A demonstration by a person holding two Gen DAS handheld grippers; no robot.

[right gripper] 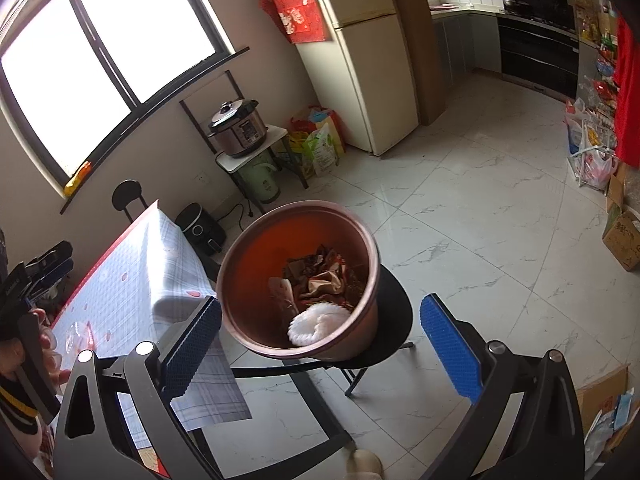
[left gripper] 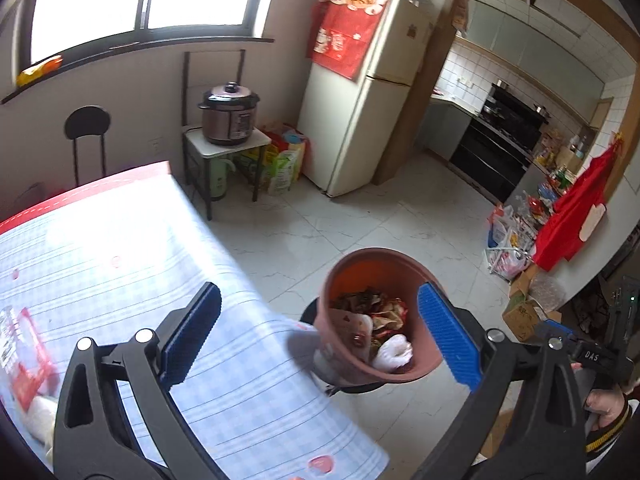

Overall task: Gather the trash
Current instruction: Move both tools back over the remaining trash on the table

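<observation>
- The bin (right gripper: 298,280), a brown round tub, sits on a black stool (right gripper: 394,320) just beside the table (left gripper: 120,240) corner; in the right wrist view it fills the centre of the frame, in the left wrist view it lies lower right of centre.
- It already holds crumpled wrappers (right gripper: 324,276) and a white ruffled piece (right gripper: 316,324) near its front wall.
- Left claw (left gripper: 320,344): jaws spread as wide as they go, nothing between the blue pads. The bin shows beyond them, close to the right-hand pad.
- Right claw (right gripper: 320,344): jaws wide apart, empty; the bin mouth sits ahead and between the pads, slightly left of centre.
- Key relation: trash that remains looks to be on the table, at the far lower left of the left wrist view, a red-and-white packet (left gripper: 24,352) with something pale under it. It lies to the left of the left claw, on the side away from the bin. The left hand is likely the nearer one.
- The packet's long axis seems to run up and down the frame; blur makes this unsure.
- Writing: "DAS" in white on the right claw's body (left gripper: 591,356), lower right of the left wrist view. The packet's print and the red hanging on the fridge (left gripper: 360,100) are too blurred to read.
</observation>
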